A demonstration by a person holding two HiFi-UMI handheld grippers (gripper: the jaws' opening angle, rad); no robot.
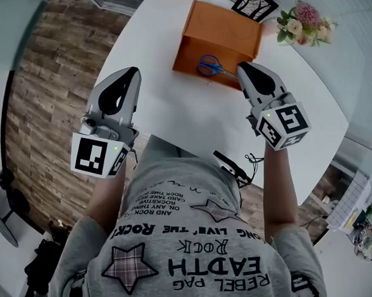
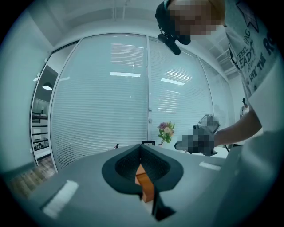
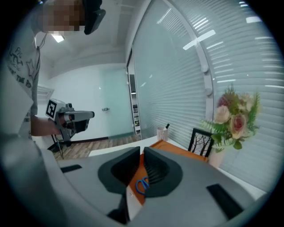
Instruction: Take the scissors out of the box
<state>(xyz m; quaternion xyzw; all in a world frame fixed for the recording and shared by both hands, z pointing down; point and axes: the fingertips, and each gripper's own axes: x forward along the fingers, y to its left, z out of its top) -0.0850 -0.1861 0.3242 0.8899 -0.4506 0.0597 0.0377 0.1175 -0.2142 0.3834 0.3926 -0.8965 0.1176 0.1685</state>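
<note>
shirt (image 1: pixel 193 262) print "earth rock"; left claw (image 1: pixel 134 72) clenched, empty; right claw (image 1: pixel 242 68) clenched near scissors (image 1: pixel 208 66) in box (image 1: pixel 222 29).

- We count one orange cardboard box (image 1: pixel 218 35).
- One pair of blue-handled scissors (image 1: pixel 209 66).
- One pink flower bouquet (image 1: pixel 304 24).
- One black picture frame (image 1: pixel 254 6).
- Two grey tools: left hand-held gripper (image 1: pixel 132 72), right hand-held gripper (image 1: pixel 242 68).

Right tool (image 3: pixel 142 155) jaws closed and empty, blue-handled scissors (image 3: pixel 142 186) in orange box (image 3: pixel 173 147) beyond, flowers (image 3: pixel 233 116) at right
</note>
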